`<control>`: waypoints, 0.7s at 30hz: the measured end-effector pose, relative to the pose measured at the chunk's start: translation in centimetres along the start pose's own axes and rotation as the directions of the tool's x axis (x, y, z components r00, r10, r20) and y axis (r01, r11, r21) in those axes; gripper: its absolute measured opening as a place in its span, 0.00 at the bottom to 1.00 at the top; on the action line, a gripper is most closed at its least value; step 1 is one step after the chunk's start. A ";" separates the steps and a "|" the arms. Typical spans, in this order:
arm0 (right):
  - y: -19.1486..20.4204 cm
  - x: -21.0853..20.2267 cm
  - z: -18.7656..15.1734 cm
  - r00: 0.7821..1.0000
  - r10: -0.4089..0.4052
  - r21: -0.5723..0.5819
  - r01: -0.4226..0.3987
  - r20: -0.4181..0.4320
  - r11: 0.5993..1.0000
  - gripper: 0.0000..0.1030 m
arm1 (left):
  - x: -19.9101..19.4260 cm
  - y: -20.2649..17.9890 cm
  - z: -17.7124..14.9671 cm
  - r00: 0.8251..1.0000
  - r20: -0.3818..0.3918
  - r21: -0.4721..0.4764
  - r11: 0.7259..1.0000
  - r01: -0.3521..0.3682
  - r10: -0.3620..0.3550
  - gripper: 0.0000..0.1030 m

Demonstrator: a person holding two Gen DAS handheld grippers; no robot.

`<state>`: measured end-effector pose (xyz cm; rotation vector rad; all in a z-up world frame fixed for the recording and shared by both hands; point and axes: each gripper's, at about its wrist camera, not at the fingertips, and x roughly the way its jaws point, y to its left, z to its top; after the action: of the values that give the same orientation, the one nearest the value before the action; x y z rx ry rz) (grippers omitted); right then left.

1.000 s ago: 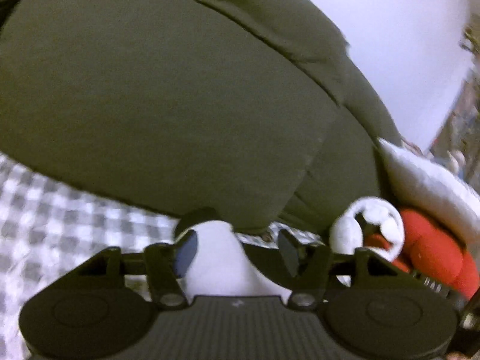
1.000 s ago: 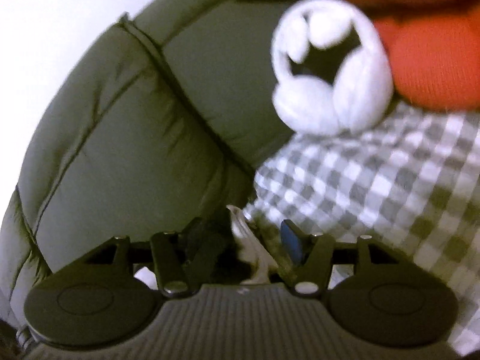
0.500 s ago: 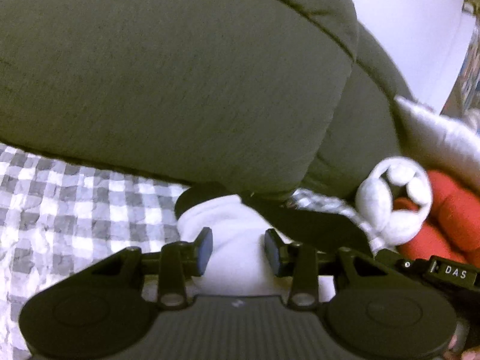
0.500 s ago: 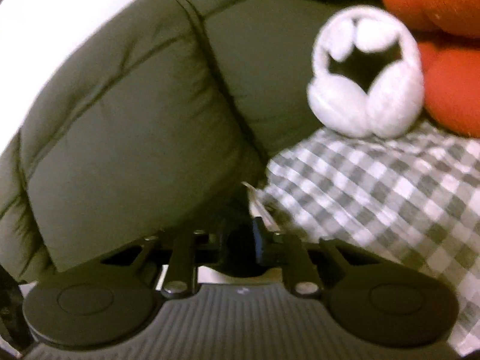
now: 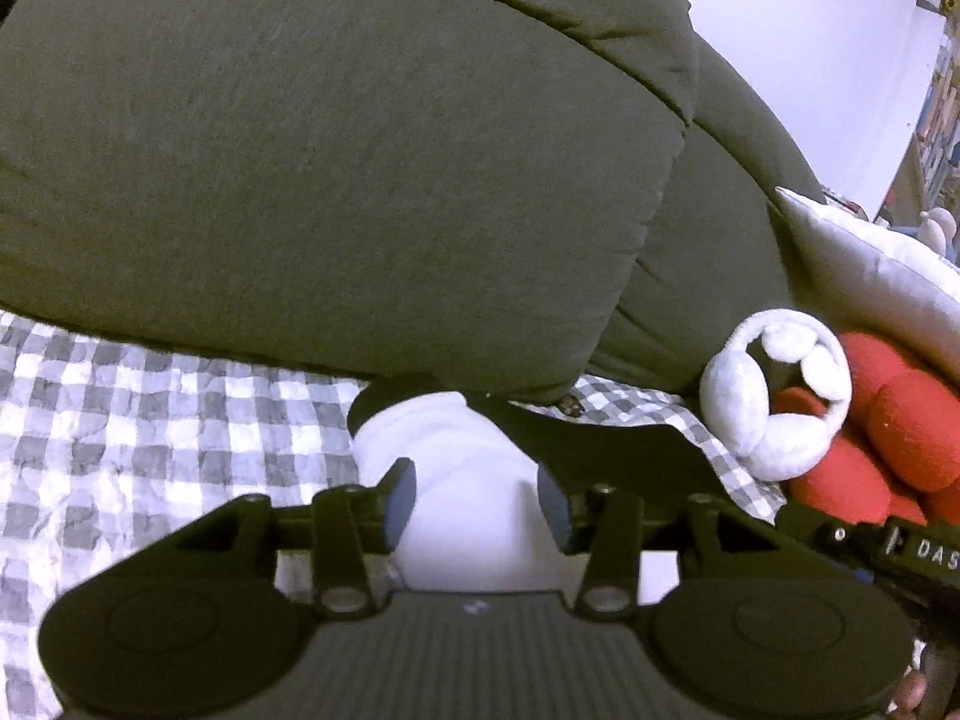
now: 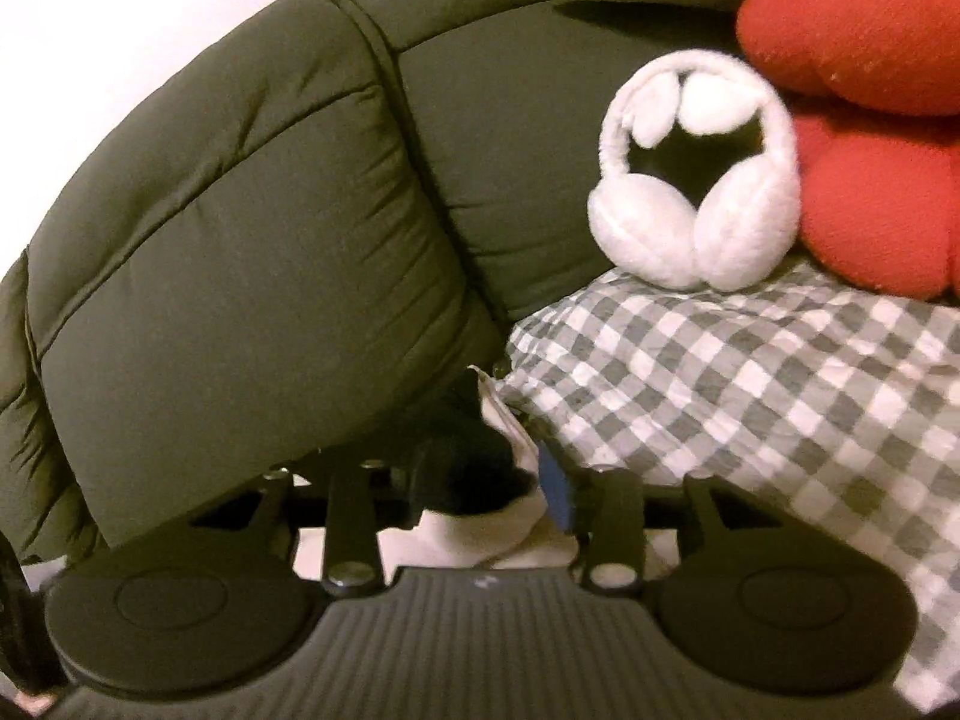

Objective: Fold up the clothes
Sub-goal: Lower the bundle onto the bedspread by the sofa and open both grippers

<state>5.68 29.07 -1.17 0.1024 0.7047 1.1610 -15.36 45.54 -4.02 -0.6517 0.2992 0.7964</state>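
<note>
A white garment [image 5: 462,480] with a black edge [image 5: 390,390] lies bunched on the checked sheet [image 5: 150,432], up against the dark green sofa cushion [image 5: 330,150]. My left gripper [image 5: 475,501] is shut on its white bulk, one pad on each side. In the right wrist view the same garment [image 6: 480,534] shows black and white folds between the fingers. My right gripper [image 6: 493,486] is shut on it, close under the cushion [image 6: 240,240]. Most of the garment is hidden under both grippers.
White fluffy earmuffs [image 6: 696,180] sit on the checked sheet [image 6: 750,390] against red plush cushions [image 6: 870,192], with a pale pillow [image 5: 870,264] behind them. A black housing lettered DAS [image 5: 918,549] enters the left wrist view at the lower right. The sofa back blocks the far side.
A second ago both grippers stood wide open around the garment. Their fingers have since closed in on it, and both views have shifted slightly along the sofa.
</note>
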 end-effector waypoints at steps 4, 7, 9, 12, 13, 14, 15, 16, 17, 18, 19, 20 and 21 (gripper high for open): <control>0.4 -1.3 0.0 1.000 -0.015 -0.007 0.015 -0.006 1.000 0.43 | -1.4 -0.7 0.0 1.000 -0.008 0.010 1.000 -0.001 0.001 0.49; 0.9 -2.1 -0.2 1.000 -0.022 -0.017 0.022 -0.014 1.000 0.43 | -2.3 -1.4 -0.1 1.000 -0.015 0.027 1.000 -0.004 0.005 0.53; 1.2 -2.6 -0.3 0.999 -0.031 -0.024 0.030 -0.023 0.999 0.43 | -3.0 -1.9 -0.2 1.000 -0.022 0.035 0.999 -0.008 0.009 0.58; 1.7 -3.5 -0.6 0.998 -0.054 -0.031 0.052 -0.039 0.998 0.43 | -4.3 -2.7 -0.5 0.999 -0.023 0.051 0.998 -0.026 0.027 0.69; 1.7 -3.9 -0.6 0.997 -0.059 -0.031 0.058 -0.043 0.998 0.45 | -4.7 -3.0 -0.5 0.999 -0.023 0.056 0.998 -0.032 0.034 0.75; 1.8 -4.2 -0.7 0.997 -0.064 -0.031 0.063 -0.046 0.998 0.47 | -5.2 -3.3 -0.6 0.999 -0.022 0.062 0.997 -0.039 0.040 0.78; 1.9 -4.6 -0.8 0.996 -0.069 -0.031 0.068 -0.049 0.997 0.49 | -5.7 -3.6 -0.7 0.999 -0.019 0.069 0.997 -0.045 0.047 0.83; 1.9 -4.9 -0.8 0.996 -0.074 -0.031 0.072 -0.052 0.997 0.51 | -6.2 -3.9 -0.7 0.998 -0.017 0.074 0.996 -0.052 0.053 0.87; 2.0 -5.3 -0.9 0.995 -0.080 -0.030 0.078 -0.055 0.996 0.52 | -6.6 -4.2 -0.7 0.998 -0.019 0.079 0.995 -0.057 0.059 0.89; 2.0 -5.6 -1.0 0.995 -0.086 -0.029 0.084 -0.059 0.996 0.53 | -6.9 -4.4 -0.8 0.998 -0.022 0.085 0.994 -0.061 0.063 0.93; 2.1 -6.0 -1.1 0.994 -0.092 -0.028 0.090 -0.062 0.996 0.55 | -7.3 -4.7 -0.8 0.997 -0.025 0.092 0.994 -0.066 0.068 0.96; 2.1 -6.4 -1.2 0.993 -0.098 -0.026 0.096 -0.066 0.995 0.57 | -7.6 -4.9 -0.9 0.997 -0.028 0.100 0.992 -0.071 0.075 0.97; 2.2 -6.7 -1.2 0.992 -0.104 -0.025 0.102 -0.069 0.994 0.59 | -7.9 -5.2 -1.0 0.996 -0.032 0.110 0.991 -0.079 0.083 0.99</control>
<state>1.80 23.82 1.85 0.0070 0.7512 1.0773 -16.86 37.71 1.21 -0.5551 0.4013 0.8408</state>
